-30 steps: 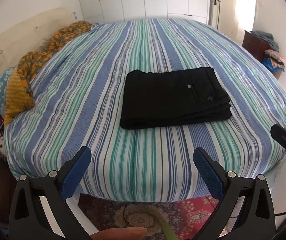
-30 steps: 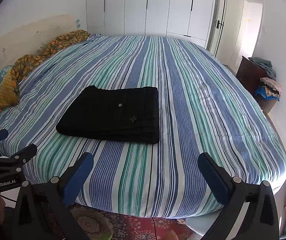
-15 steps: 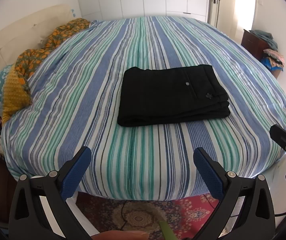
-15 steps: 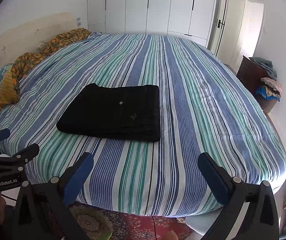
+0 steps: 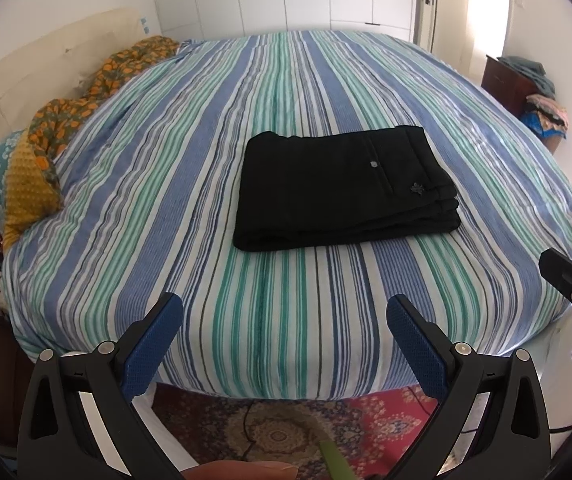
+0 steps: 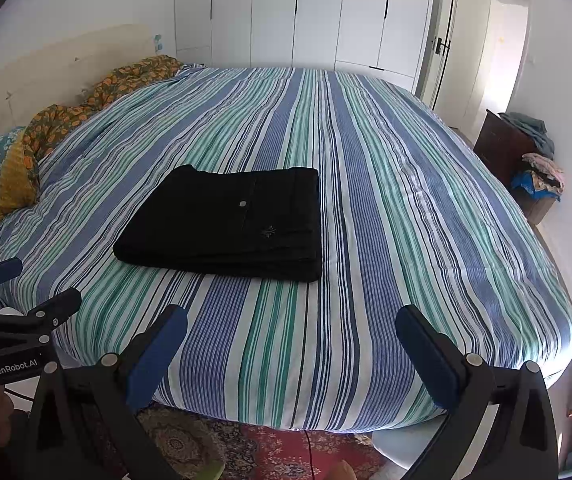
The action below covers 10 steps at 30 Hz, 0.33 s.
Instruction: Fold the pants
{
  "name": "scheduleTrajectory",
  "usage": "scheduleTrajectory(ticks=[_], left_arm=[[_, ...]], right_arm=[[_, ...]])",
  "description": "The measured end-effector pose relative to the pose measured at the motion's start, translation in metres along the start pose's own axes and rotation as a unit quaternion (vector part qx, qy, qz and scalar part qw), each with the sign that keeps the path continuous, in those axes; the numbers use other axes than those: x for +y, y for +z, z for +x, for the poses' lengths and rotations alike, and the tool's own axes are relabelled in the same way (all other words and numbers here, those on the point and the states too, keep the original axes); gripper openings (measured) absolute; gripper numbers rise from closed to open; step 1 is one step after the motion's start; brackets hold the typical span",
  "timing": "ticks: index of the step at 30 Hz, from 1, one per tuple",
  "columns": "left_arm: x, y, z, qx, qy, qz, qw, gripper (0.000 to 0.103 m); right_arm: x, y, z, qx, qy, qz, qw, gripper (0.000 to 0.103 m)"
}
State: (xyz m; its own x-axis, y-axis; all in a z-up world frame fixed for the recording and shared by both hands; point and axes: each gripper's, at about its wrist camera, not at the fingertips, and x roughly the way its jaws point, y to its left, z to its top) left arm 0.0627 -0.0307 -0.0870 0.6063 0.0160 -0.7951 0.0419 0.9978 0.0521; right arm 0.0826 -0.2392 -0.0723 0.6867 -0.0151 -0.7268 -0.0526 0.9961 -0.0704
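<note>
we hold the left gripper (image 5: 284,320) over the near edge of the bed (image 5: 286,288), its blue-padded fingers (image 5: 154,344) spread wide with nothing between them, and the black pants (image 5: 342,190) lie well ahead of the fingertips, out on the striped cover and slightly right of the midline between our left fingers. we hold the right gripper (image 6: 292,332) the same way, fingers (image 6: 426,352) wide apart and empty, and from it we see the pants (image 6: 226,224) well ahead and to the left, closer to the line of the left finger than the right one. neither gripper touches the cloth. in the right wrist view the body of the left gripper (image 6: 14,340) shows at the left edge, and we can read "genrobot.ai" printed in white on it; we find no other readable writing. the pants are folded into a flat, roughly rectangular stack of several layers, the layered edges facing us and the right side. on the top face we see a seam like a pocket line, a small pale button (image 5: 374,164) and a small dark emblem (image 5: 418,188) near the right corner. the stack sits flat on the blue, green and white stripes, in the near half of the bed.
</note>
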Motion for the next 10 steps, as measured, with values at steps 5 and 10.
scheduleTrajectory(ticks=[5, 10], left_arm=[[0.0005, -0.0001, -0.0002, -0.001, -0.003, 0.001, 1.0000, 0.102], [0.0021, 0.0000, -0.0022, -0.007, -0.002, -0.004, 1.0000, 0.102]], right_arm=[[0.0020, -0.0019, 0.0010, 0.001, 0.002, -0.002, 1.000, 0.103], [0.0018, -0.0022, 0.0023, 0.002, 0.002, -0.002, 1.000, 0.103]])
